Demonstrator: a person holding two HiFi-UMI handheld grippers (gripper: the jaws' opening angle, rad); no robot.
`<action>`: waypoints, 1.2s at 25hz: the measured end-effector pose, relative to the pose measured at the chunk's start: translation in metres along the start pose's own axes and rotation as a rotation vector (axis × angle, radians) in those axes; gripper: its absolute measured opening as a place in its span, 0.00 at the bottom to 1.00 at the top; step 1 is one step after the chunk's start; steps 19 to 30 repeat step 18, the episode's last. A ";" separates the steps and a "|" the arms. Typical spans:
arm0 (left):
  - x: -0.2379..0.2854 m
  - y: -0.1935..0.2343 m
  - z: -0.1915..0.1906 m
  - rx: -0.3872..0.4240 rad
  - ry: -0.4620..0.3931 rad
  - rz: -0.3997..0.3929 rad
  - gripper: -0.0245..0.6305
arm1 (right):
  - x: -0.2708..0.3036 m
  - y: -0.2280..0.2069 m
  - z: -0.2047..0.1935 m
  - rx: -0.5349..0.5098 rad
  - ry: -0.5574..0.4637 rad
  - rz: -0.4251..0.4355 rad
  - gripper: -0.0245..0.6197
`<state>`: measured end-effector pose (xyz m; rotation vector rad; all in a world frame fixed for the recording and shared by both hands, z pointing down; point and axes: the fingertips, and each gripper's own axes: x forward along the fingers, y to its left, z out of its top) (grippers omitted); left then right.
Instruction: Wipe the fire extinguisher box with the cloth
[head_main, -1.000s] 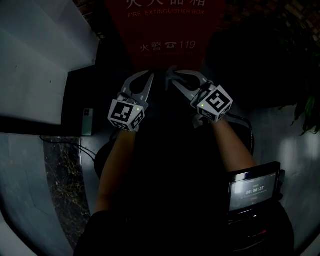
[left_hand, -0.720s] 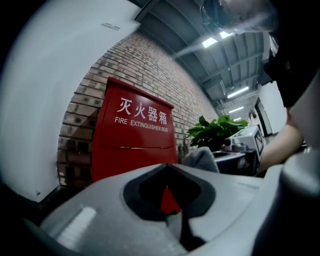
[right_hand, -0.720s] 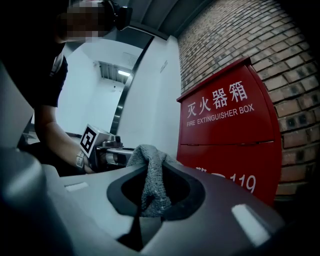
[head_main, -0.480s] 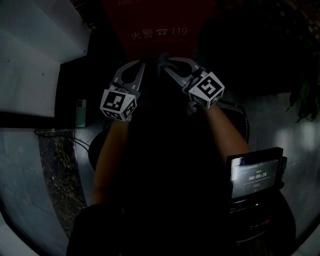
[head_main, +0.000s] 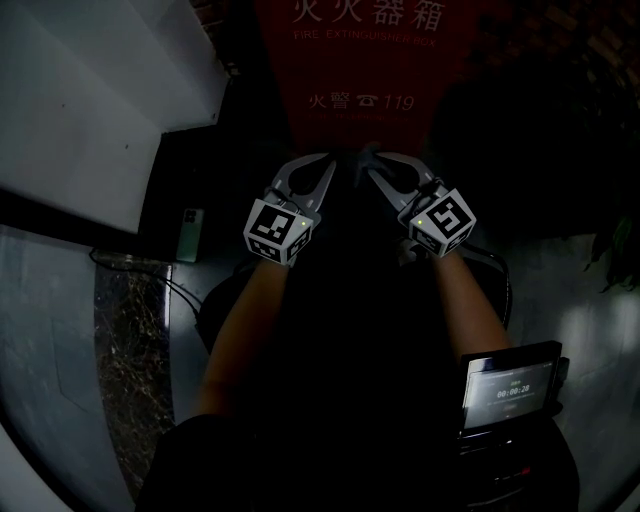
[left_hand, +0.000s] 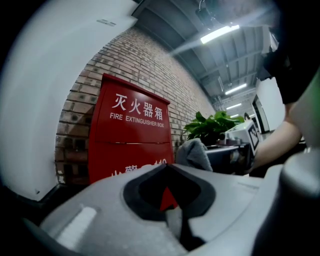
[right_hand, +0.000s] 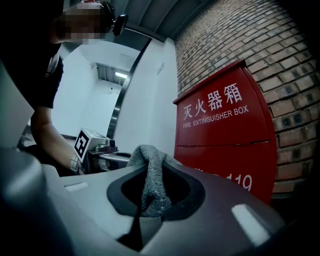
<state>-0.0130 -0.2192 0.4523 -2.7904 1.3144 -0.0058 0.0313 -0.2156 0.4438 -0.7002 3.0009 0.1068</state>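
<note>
1. The right gripper (right_hand: 150, 192) has its jaws closed on a grey knitted cloth (right_hand: 149, 172). The fabric runs up through the dark padded gap between the jaws and bunches over their tips.
2. The left gripper (left_hand: 171, 197) has its jaws pressed together with nothing in them. A sliver of red shows through the small gap behind the tips.
3. In the head view the two grippers sit side by side, tips angled toward each other and close together. Each is held at the end of a bare forearm.
4. From the left gripper view the cloth appears as a grey lump just right of centre.
5. Straight ahead of both grippers is the red metal fire extinguisher box (head_main: 368, 62). It has white lettering and the number 119 on its front.
6. The box stands upright against a brown brick wall (right_hand: 260, 40). The cloth is held low in front of it, and whether the two touch cannot be told.
7. A green leafy plant (left_hand: 212, 127) stands to the box's right.
8. On the dim floor to the left lies a green phone (head_main: 190, 234).
9. At lower right a small screen with a timer readout (head_main: 511, 386) glows.
</note>
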 end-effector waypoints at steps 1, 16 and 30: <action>0.000 0.000 -0.001 0.000 0.002 0.002 0.04 | -0.001 0.000 -0.001 -0.002 0.001 0.001 0.11; 0.003 0.003 -0.006 -0.001 0.018 0.007 0.04 | 0.001 -0.006 -0.002 -0.004 0.019 -0.007 0.11; 0.004 0.004 -0.006 -0.004 0.018 0.009 0.04 | 0.001 -0.005 -0.003 -0.003 0.012 0.002 0.11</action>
